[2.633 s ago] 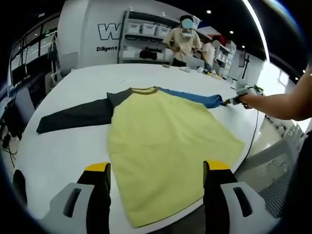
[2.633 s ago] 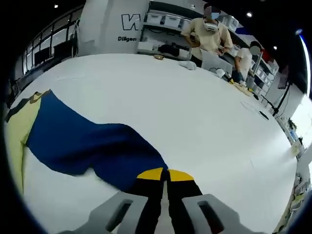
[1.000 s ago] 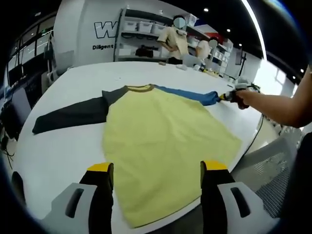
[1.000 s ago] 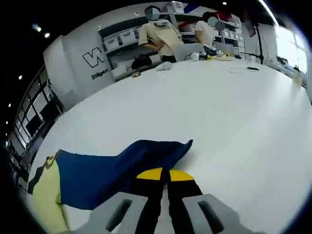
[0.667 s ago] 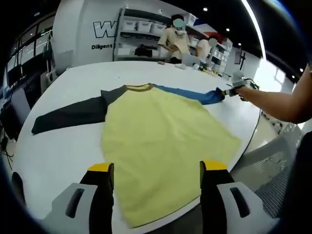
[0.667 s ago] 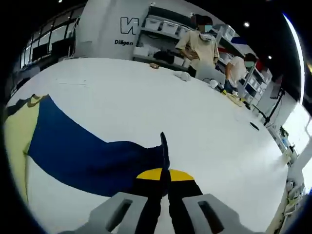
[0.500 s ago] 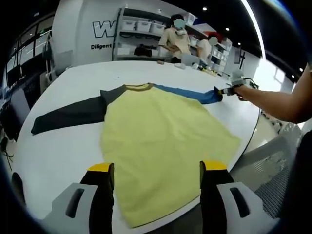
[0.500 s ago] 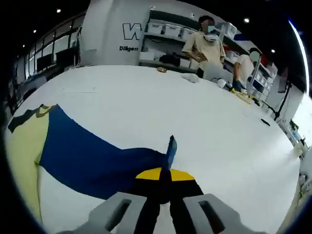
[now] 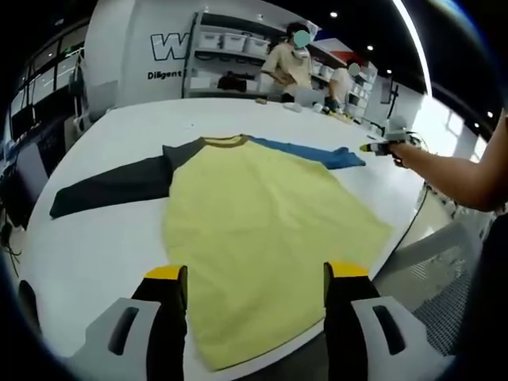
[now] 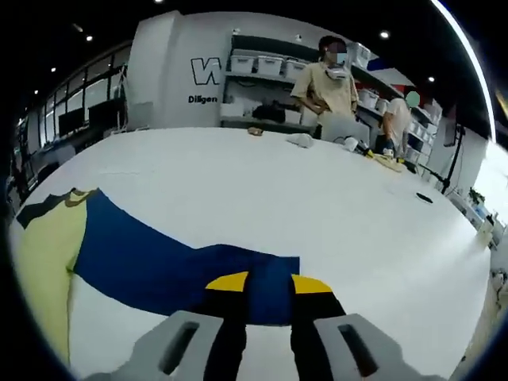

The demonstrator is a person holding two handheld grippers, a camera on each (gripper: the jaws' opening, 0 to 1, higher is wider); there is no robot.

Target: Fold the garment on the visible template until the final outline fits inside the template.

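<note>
The right gripper [image 10: 268, 283] hovers with jaws apart over the cuff of the blue sleeve [image 10: 167, 262], gripping nothing. The left gripper [image 9: 250, 275] hangs open above the hem of the yellow garment [image 9: 262, 238], which lies flat near the bench [image 9: 119, 238] edge, hem overhanging it. A careless pull could drag the shirt off the bench.

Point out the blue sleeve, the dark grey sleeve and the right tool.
blue sleeve [image 10: 175, 262], right gripper view, middle of the flat fabric.
dark grey sleeve [image 9: 111, 190], left gripper view, midway along its length.
right tool [image 10: 268, 287], right gripper view, gap between its open yellow-tipped jaws.
</note>
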